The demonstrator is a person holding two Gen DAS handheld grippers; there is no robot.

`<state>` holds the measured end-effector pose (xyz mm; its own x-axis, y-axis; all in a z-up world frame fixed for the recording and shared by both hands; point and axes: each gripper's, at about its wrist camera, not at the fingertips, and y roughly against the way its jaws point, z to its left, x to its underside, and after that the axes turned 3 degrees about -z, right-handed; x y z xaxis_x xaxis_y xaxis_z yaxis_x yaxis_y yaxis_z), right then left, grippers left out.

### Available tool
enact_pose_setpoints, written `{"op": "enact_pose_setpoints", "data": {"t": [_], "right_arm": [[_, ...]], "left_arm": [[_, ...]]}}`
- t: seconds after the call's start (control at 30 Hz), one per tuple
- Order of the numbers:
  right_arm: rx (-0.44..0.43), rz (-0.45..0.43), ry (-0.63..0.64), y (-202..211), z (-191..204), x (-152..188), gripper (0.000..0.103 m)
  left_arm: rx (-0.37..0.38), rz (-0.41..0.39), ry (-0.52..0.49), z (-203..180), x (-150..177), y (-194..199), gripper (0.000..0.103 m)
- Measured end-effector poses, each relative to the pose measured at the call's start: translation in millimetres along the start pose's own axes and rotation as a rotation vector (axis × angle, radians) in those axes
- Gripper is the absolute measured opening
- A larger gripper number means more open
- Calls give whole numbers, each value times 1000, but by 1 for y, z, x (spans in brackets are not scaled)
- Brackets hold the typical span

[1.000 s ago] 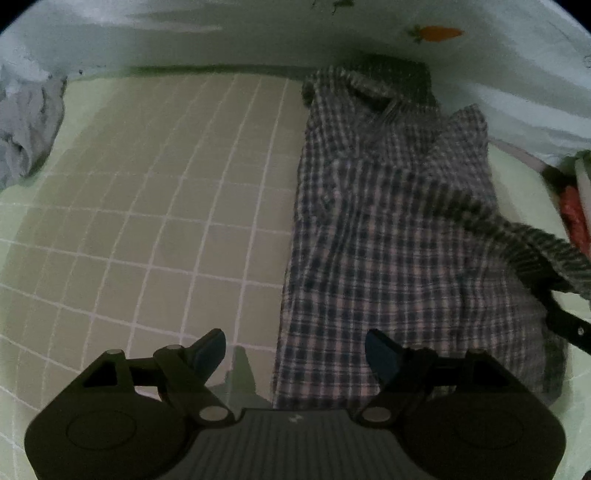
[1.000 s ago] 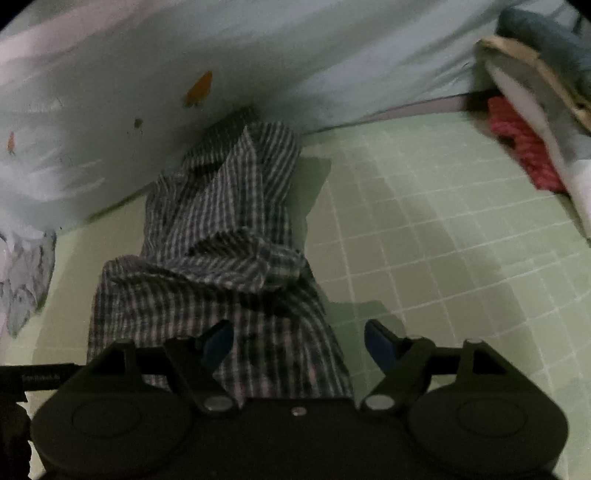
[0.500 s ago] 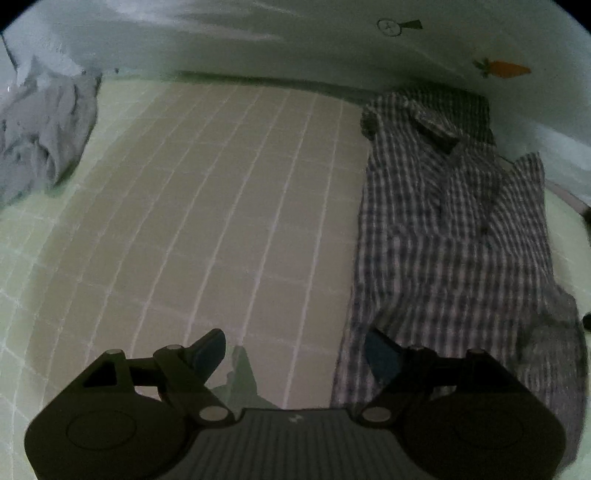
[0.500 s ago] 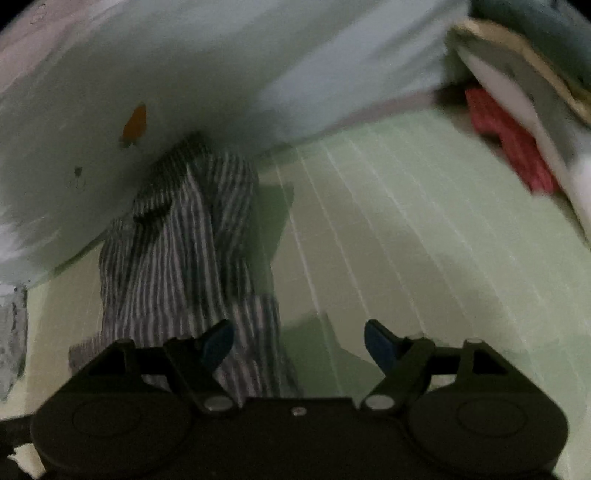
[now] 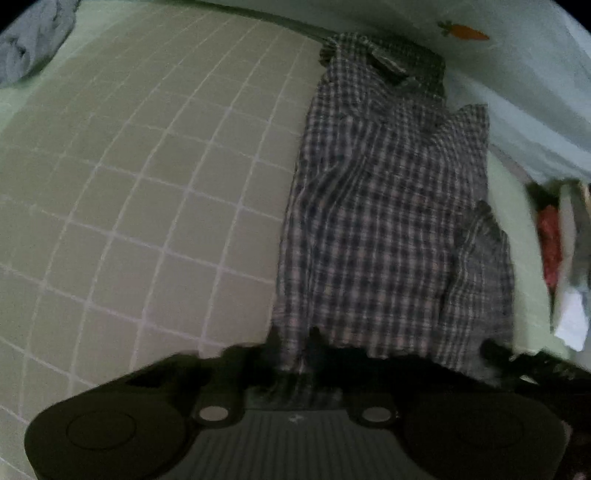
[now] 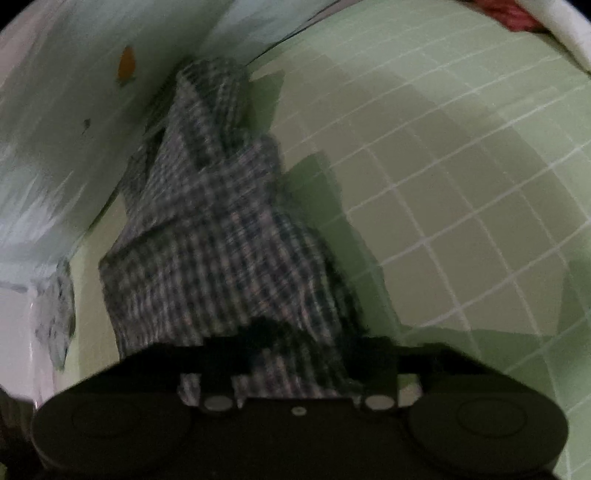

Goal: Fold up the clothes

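A dark plaid shirt (image 5: 388, 206) lies lengthwise on a green gridded mat (image 5: 147, 184), collar at the far end near the wall. My left gripper (image 5: 295, 347) is shut on the shirt's near hem at its left corner. In the right wrist view the same shirt (image 6: 214, 229) rises from the mat, and my right gripper (image 6: 299, 343) is shut on its near hem, with cloth bunched between the fingers. The right gripper also shows at the shirt's near right corner in the left wrist view (image 5: 517, 362).
A pale sheet with a carrot print (image 5: 465, 33) hangs behind the shirt. A grey garment (image 5: 26, 48) lies at the far left. A stack of folded clothes with a red item (image 5: 550, 240) sits at the right. Bare mat (image 6: 461, 184) lies right of the shirt.
Both grippers were open above the shirt. They have dropped to the near hem and closed on it, one at each corner. The hem is lifted in the right wrist view.
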<state>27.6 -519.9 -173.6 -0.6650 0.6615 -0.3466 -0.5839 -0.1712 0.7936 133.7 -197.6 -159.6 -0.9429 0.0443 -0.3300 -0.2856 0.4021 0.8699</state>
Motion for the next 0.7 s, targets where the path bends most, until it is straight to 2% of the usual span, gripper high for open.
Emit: {"op": "enact_pose_setpoints", "data": {"t": [0.07,0.23,0.4,0.57,0.63,0.7], "right_arm": [[-14,-2,1,3,-6,8,11],[-28,-7,-72,29,-30,32,9],[4,9,-49,58,-41,65,9],[42,30,32,75,-39,88,10],[61,21,63,79,-38,90,20],[80,7,90,82,-37,93,43]], "left_arm": [[6,-3,-1,0,9,4,8],[16,30,-2,2,43,19,8],[-8,38,-39,1,85,39,8],[-52,36,-83,-4,117,57,10],[-73,26,-90,-5,125,63,17],[-105,18,-102,-7,127,67,27]]}}
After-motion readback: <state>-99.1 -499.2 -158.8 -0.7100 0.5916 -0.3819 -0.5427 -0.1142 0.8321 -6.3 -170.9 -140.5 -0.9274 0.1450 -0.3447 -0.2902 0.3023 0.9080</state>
